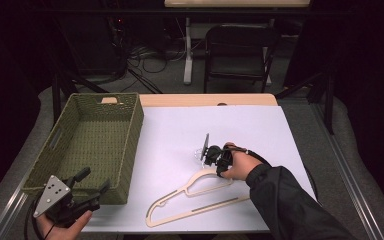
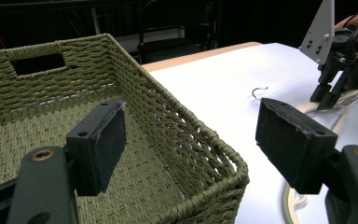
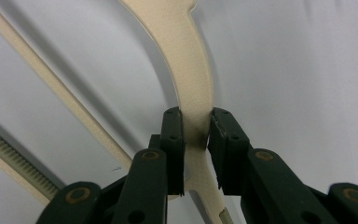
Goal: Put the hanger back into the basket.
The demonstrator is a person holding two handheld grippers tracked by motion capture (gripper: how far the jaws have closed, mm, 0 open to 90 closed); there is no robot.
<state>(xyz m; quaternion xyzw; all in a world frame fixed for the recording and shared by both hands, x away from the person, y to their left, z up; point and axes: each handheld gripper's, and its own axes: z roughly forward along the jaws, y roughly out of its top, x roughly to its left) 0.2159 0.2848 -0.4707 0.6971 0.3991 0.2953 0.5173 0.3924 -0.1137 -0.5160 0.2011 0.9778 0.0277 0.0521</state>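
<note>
High view: wooden hanger [image 1: 195,197] flat on white sheet near front edge of bench [image 1: 260,100], right of centre. Right gripper [image 1: 219,169] down on hanger's upper arm near neck. Left gripper [image 1: 92,187] at front left corner, by woven basket [image 1: 130,150].

Left gripper view: jaws spread wide, nothing between, poised over basket's [image 2: 205,140] near corner. Hanger hook [image 2: 259,92] visible beyond on sheet.

Right gripper view: jaws narrow, clamped on both edges of hanger [image 3: 193,79] arm.
</note>
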